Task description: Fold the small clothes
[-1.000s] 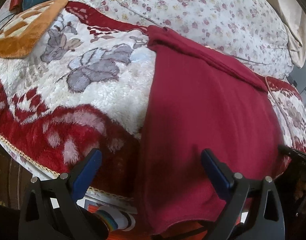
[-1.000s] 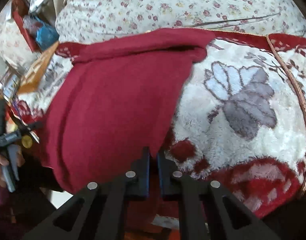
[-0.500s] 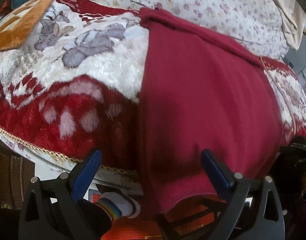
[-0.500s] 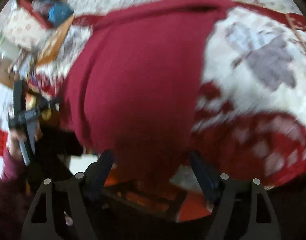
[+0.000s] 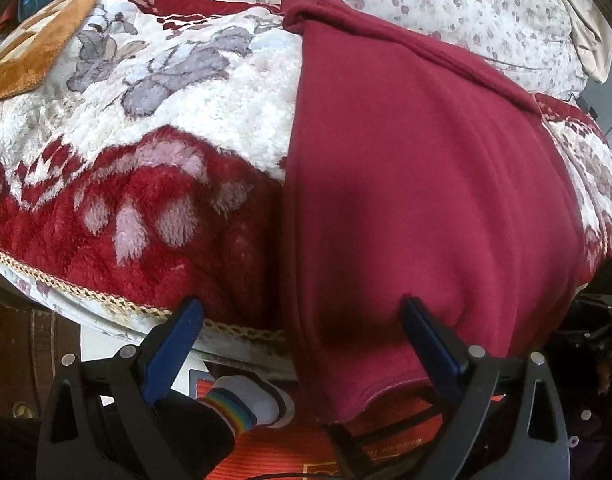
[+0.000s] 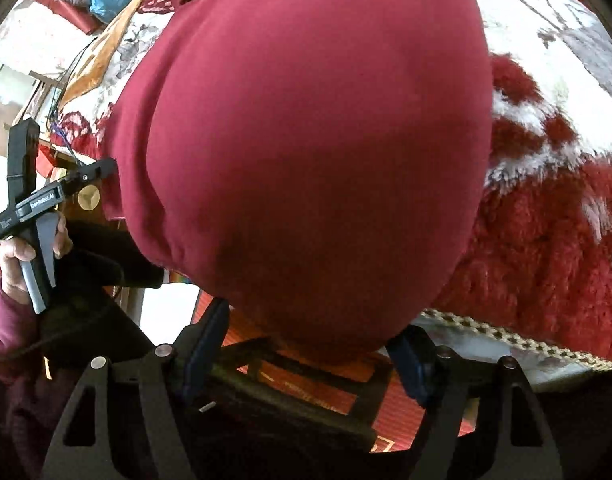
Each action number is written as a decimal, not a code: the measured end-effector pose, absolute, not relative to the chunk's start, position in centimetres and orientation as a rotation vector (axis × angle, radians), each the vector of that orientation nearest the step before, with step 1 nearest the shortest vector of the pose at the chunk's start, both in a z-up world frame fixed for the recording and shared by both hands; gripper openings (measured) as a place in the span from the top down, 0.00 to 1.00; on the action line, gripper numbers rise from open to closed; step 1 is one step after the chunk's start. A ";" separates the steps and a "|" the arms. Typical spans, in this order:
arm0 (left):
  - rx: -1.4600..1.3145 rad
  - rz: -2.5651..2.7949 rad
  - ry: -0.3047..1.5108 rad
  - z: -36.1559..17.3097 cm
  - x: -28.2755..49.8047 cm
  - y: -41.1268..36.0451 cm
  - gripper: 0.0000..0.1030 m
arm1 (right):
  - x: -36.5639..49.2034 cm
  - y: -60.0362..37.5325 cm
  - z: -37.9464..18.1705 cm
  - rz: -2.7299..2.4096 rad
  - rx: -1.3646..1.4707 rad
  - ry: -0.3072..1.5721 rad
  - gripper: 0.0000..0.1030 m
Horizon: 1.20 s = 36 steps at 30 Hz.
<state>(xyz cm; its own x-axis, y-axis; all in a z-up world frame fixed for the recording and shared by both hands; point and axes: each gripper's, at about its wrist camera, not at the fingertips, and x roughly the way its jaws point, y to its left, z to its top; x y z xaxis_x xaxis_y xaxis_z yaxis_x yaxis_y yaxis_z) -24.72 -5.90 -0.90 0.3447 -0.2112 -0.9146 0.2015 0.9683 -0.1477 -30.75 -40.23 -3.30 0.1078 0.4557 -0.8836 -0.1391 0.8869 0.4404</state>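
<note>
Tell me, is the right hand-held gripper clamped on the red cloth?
No, the right hand-held gripper stands wide open below the red cloth.

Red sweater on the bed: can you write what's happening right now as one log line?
step: fold small clothes | left gripper: open | right gripper: open | dark red sweater: flat on plush blanket, hem overhanging edge, ungripped

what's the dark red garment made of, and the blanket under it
The dark red garment looks like a soft matte knit, maybe fleece or sweatshirt jersey: smooth face, faint vertical ribs, stitched hem. The blanket seems plush synthetic pile, mink style: long fuzzy fibres, floral print in red, white and grey, braided gold trim along its edge.
</note>
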 end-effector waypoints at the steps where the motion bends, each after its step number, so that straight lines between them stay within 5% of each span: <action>1: -0.014 -0.266 1.193 -1.0 -24.7 -5.8 0.04 | -30.7 -40.5 -3.3 0.446 0.294 1.399 0.21; 5: -0.012 -0.262 1.196 -1.0 -24.8 -5.8 0.04 | -30.6 -40.4 -3.3 0.442 0.293 1.399 0.22; 6: -0.008 -0.262 1.198 -1.1 -24.8 -5.9 0.04 | -30.6 -40.2 -3.2 0.439 0.291 1.397 0.28; 9: -0.011 -0.276 1.223 -1.2 -24.9 -5.9 0.04 | -30.5 -40.1 -2.7 0.445 0.280 1.371 0.77; 15: -0.018 -0.304 1.271 -2.1 -25.2 -6.1 0.05 | -30.4 -39.9 -2.7 0.481 0.280 1.370 0.76; 18: -0.021 -0.300 1.280 -2.2 -25.1 -6.2 0.18 | -29.9 -40.0 -3.6 0.488 0.333 1.375 0.61; 20: -0.036 -0.300 1.283 -2.1 -25.2 -6.1 0.30 | -29.9 -39.6 -3.9 0.503 0.335 1.384 0.65; 21: -0.034 -0.302 1.281 -1.9 -25.2 -6.0 0.36 | -30.0 -39.4 -3.8 0.509 0.325 1.377 0.79; 22: -0.043 -0.317 1.285 -1.7 -25.3 -5.9 0.49 | -30.2 -39.2 -3.4 0.525 0.320 1.362 0.87; 23: -0.054 -0.331 1.286 -1.5 -25.4 -5.9 0.78 | -30.3 -39.3 -2.7 0.557 0.333 1.343 0.87; 24: -0.078 -0.362 1.293 -1.3 -25.6 -5.9 0.94 | -30.4 -39.4 -2.2 0.573 0.337 1.333 0.87; 36: -0.262 -0.481 1.070 9.3 -22.7 -3.4 0.94 | -27.2 -45.4 7.8 0.704 0.647 0.997 0.87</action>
